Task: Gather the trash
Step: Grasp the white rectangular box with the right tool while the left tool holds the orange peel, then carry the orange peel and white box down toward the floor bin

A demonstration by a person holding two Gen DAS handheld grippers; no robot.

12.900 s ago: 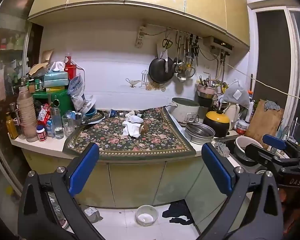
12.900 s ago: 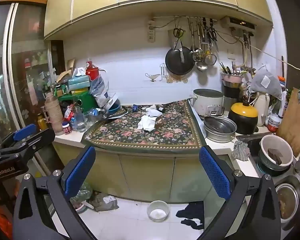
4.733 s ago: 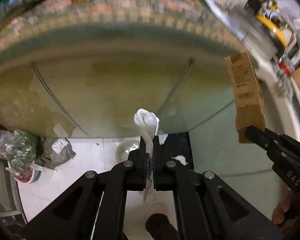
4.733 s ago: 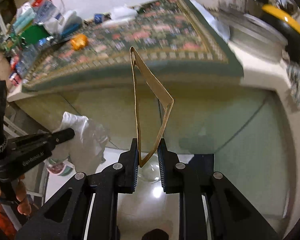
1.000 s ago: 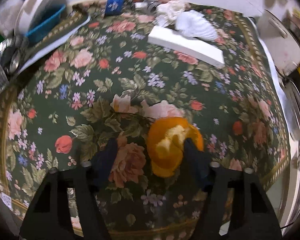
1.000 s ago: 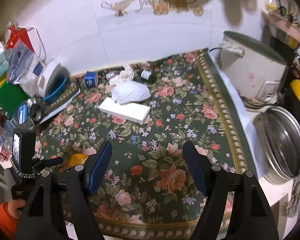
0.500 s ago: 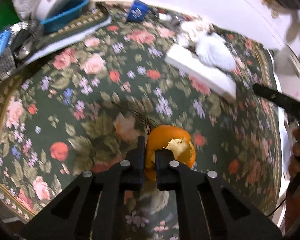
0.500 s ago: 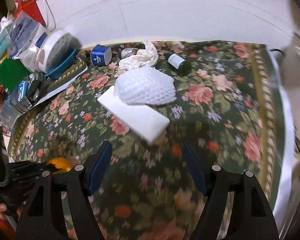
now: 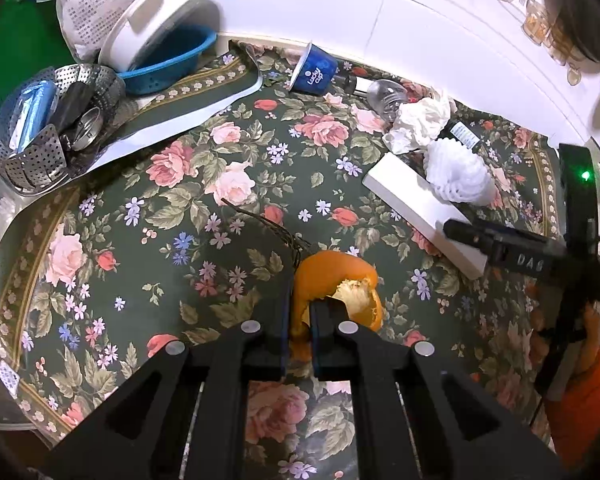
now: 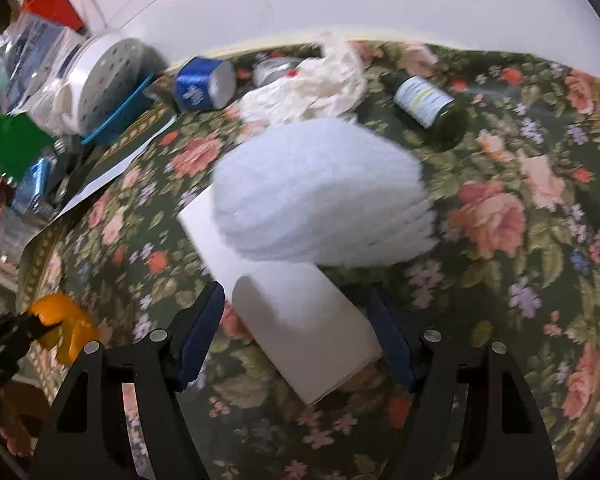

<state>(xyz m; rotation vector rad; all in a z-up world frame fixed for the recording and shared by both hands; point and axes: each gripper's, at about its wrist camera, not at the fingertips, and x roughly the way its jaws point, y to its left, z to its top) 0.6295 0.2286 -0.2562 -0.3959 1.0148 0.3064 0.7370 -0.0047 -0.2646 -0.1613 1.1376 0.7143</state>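
Observation:
My left gripper (image 9: 300, 322) is shut on an orange peel (image 9: 336, 280), held just above the floral cloth (image 9: 180, 208); the peel also shows in the right wrist view (image 10: 66, 322). My right gripper (image 10: 296, 324) is open, its blue pads either side of the near end of a white box (image 10: 300, 312). A white foam fruit net (image 10: 320, 196) lies on the box's far end. Behind it lie a crumpled tissue (image 10: 320, 84), a blue cup (image 10: 204, 84) on its side and a small dark bottle (image 10: 428, 104). The right gripper shows in the left wrist view (image 9: 456, 230) at the box (image 9: 416, 204).
A metal steamer basket (image 9: 48, 128), a blue colander (image 9: 168, 60) with a white lid and bags crowd the back left. A clear bulb (image 9: 384, 94) lies by the white wall (image 9: 420, 20). The counter edge runs at the near left.
My left gripper closed on the orange peel and has raised it a little. My right gripper moved forward and down until its open fingers straddle the white box.

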